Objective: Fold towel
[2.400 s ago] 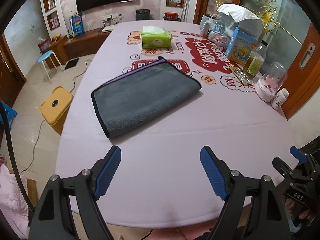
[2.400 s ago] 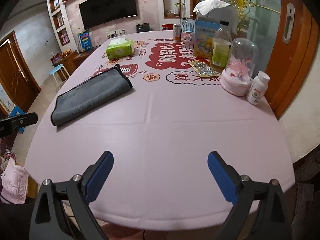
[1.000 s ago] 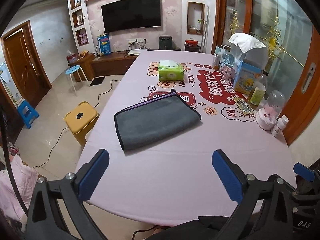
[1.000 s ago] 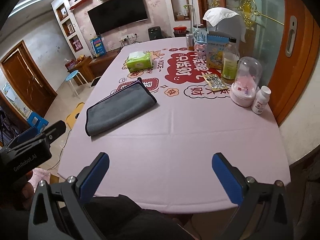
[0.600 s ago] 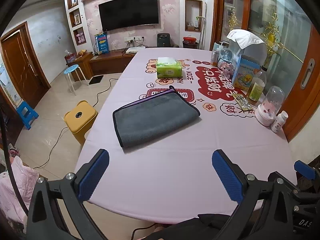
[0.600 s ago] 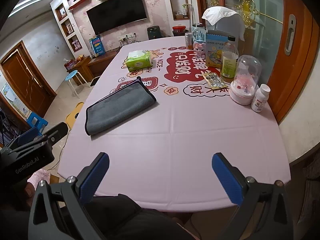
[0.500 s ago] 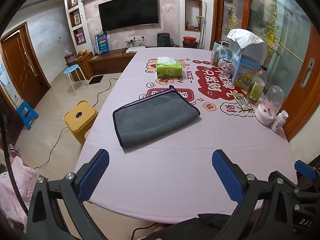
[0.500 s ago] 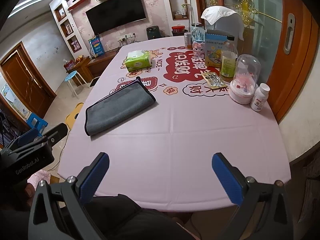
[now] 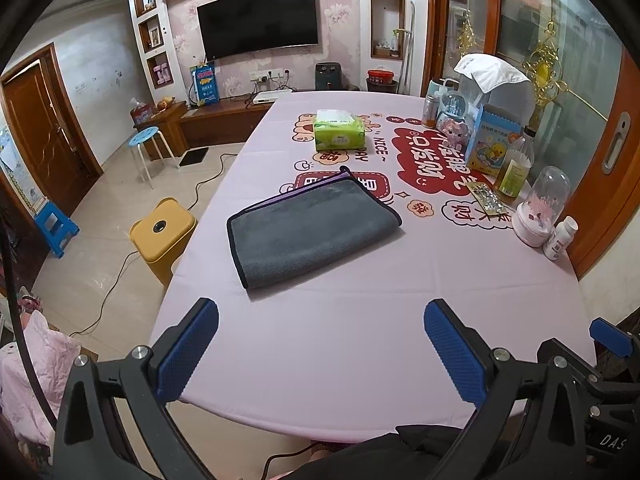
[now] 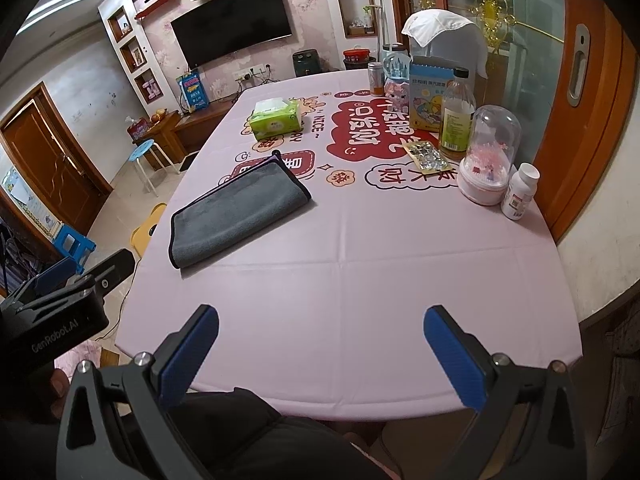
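We see the towel [image 9: 310,230] lying folded and flat on the pink tablecloth [image 9: 360,340], toward the left side of the table, with its grey face up and a strip of purple showing along its far edge. It is well apart from both tools: the left gripper [image 9: 321,346] hangs back over the near edge of the table with its blue pads spread wide and nothing between them, and the towel sits ahead of it, slightly left of the gap. The right gripper [image 10: 321,350] is likewise spread wide and holds nothing; from its camera the towel [image 10: 236,216] lies far ahead and off to the left. Beyond the towel stands a green tissue box [image 9: 339,129], and along the right side of the table are a bottle [image 10: 457,114], a glass dome [image 10: 488,156] and a small white pill bottle [image 10: 520,191]. The near table edge is partly covered by dark clothing at the bottom of both views. How many layers the towel has we cannot tell. The printed words on the cloth appear upside down and are hard to read.
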Motion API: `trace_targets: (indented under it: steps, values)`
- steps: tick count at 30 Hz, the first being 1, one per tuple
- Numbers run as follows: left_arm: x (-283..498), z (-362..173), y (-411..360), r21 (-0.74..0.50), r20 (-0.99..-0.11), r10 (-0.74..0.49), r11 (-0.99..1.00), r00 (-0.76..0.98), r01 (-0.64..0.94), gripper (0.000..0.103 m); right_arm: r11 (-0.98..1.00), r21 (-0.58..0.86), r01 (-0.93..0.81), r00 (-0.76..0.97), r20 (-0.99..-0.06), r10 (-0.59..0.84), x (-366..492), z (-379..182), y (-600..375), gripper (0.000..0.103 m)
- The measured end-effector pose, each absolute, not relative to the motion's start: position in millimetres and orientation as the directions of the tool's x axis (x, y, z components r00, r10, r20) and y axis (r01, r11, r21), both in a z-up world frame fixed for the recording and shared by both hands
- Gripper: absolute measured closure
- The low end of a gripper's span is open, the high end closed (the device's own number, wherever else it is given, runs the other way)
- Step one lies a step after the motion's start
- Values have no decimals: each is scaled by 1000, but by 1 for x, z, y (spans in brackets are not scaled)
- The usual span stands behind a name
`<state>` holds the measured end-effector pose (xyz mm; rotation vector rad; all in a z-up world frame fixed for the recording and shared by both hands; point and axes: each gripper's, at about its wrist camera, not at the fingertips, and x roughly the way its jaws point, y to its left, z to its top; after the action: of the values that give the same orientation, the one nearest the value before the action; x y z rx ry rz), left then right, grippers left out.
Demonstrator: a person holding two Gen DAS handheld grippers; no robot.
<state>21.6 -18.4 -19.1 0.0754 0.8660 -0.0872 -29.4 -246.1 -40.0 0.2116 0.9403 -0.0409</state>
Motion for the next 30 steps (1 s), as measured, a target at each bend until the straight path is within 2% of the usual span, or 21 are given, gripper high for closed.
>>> trace_targets:
  steps: [30]
  values:
    - [16,-25,-19,35,-771,-42,993,635,109,1,978,164,127,568,-820,64,-26,-47,-246,0]
